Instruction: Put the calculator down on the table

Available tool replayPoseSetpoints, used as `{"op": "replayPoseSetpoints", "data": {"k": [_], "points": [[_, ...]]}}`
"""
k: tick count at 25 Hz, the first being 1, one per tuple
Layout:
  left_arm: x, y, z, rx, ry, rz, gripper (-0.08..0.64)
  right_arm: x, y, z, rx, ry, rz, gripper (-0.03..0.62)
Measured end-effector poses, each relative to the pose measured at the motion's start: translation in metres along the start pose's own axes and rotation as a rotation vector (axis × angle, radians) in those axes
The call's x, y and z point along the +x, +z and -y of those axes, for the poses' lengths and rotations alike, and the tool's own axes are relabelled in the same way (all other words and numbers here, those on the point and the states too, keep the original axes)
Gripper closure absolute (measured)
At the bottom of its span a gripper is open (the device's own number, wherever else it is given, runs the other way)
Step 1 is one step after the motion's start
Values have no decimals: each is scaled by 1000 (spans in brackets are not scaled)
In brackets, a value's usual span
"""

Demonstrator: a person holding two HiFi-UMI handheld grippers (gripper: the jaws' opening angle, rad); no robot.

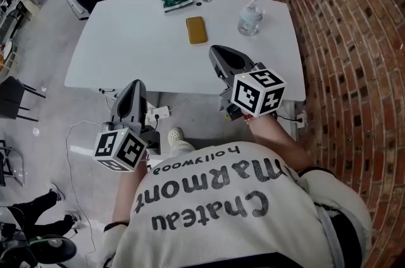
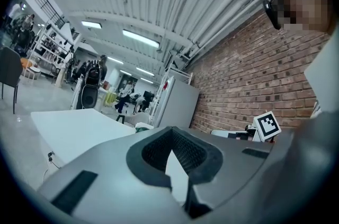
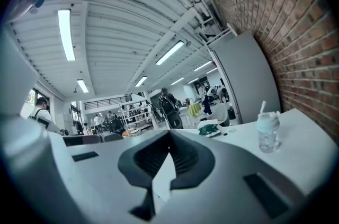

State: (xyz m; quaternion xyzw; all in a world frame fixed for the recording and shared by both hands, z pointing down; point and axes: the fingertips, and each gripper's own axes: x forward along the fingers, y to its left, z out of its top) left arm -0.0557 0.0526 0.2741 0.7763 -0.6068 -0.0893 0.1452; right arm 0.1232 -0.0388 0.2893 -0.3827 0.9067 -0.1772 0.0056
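A flat mustard-yellow rectangle, apparently the calculator, lies on the white table towards its far middle. No gripper touches it. In the head view my right gripper hovers over the table's near edge, pointing at the yellow object from a short way off, jaws together and empty. My left gripper hangs lower and to the left, just off the near edge, also closed with nothing in it. The left gripper view shows that gripper's jaws met over the tabletop. In the right gripper view the jaws are likewise together.
A clear water bottle stands at the far right of the table. A dark green object lies at the far edge. A brick wall runs along the right. Cables and a power strip lie on the floor under the near edge.
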Motion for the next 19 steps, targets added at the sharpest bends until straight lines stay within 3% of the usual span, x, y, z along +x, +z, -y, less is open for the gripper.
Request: {"op": "replayPoseSetpoints", "data": {"k": [19], "points": [[17,-5,3,-10,-6,0,560,4,-4,18,-16,-10,-28,589]]}}
